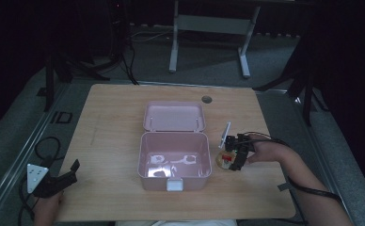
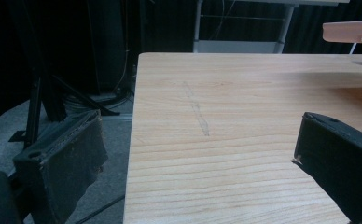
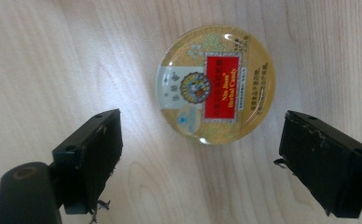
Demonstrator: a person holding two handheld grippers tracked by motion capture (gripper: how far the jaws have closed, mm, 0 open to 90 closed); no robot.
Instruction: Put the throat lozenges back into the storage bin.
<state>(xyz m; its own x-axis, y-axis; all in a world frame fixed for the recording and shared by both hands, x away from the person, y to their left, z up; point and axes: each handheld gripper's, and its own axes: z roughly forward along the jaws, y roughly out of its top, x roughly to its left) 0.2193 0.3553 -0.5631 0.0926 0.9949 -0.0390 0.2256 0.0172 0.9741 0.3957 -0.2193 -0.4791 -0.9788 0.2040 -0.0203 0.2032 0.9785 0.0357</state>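
The round tin (image 3: 216, 84) lies flat on the table (image 1: 105, 117), near its right edge and just beside the right wall of the open pink box (image 1: 173, 160). Judged from its shape, it is light, rigid and low, with a glossy domed lid likely to slip; grip across the rim, not the lid. The red label reads "Nin Jiom Herbal Candy". The right gripper (image 3: 200, 158) hovers above it, jaws spread wider than the tin. The left gripper (image 1: 53, 181) rests at the near-left corner, jaws spread, holding nothing.
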